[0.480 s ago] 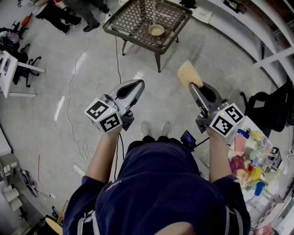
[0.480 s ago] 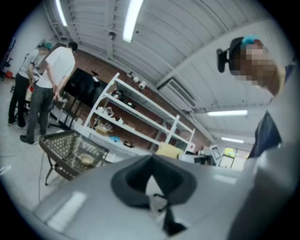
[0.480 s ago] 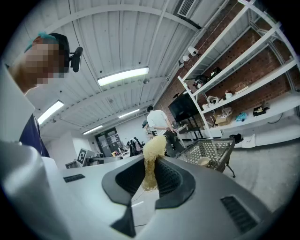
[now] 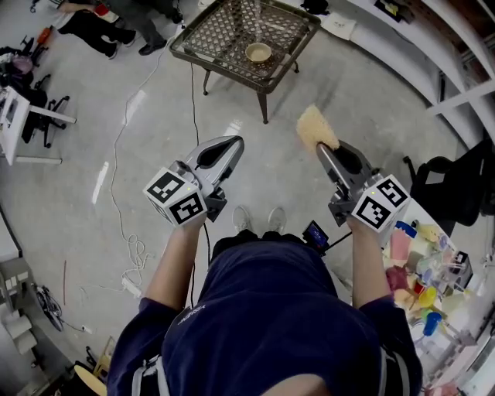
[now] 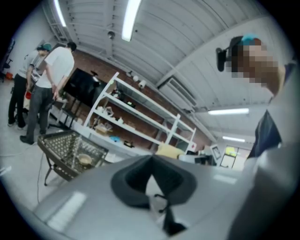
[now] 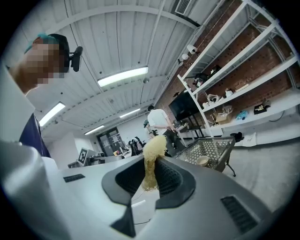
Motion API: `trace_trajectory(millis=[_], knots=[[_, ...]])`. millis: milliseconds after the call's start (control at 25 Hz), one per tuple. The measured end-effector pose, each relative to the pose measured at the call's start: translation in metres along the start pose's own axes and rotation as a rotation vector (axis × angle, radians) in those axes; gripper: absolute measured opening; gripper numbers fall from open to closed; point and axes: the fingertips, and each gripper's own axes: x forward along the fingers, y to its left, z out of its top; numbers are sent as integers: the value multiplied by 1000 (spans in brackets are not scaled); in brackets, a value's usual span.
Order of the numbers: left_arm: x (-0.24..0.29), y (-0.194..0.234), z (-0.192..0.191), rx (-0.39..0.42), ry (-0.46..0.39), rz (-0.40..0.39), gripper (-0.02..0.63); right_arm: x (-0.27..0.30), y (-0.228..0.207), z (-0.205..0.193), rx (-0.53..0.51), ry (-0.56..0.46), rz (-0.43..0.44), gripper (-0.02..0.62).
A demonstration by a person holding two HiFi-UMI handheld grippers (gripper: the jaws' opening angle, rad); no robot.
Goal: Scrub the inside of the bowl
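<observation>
A small tan bowl [image 4: 258,52] stands on a metal lattice table [image 4: 224,35] far ahead on the floor. It also shows small in the left gripper view as the bowl [image 5: 85,160] on the table [image 5: 61,143], and in the right gripper view as the bowl [image 6: 203,161]. My right gripper [image 4: 325,148] is held at chest height, shut on a yellow sponge [image 4: 315,126]. The sponge [image 6: 153,152] sticks out past the jaws. My left gripper [image 4: 230,144] is level with it, shut and empty. Both are well short of the table.
Two people stand beyond the table at upper left [image 4: 104,23]. A cable [image 4: 124,155] runs across the concrete floor. A black chair [image 4: 448,182] and a surface with colourful items [image 4: 421,263] are at the right. White shelving [image 5: 140,122] lines the far wall.
The table and bowl have shifted slightly up and left in the head view. Both grippers keep the same stance and hold.
</observation>
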Motion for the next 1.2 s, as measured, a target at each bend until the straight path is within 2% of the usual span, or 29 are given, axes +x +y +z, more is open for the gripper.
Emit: trace_trajectory(millis=[400, 640, 880, 1200], knots=[[30, -12, -12, -3, -33, 37, 5, -28, -30, -2, 11, 16, 22, 54], [43, -14, -19, -3, -15, 37, 5, -30, -43, -3, 28, 25, 24, 54], [53, 17, -15, -27, -23, 48, 5, -5, -62, -4, 42, 46, 12, 54], [77, 84, 5, -45, -13, 32, 5, 55, -96, 13, 50, 49, -17, 54]])
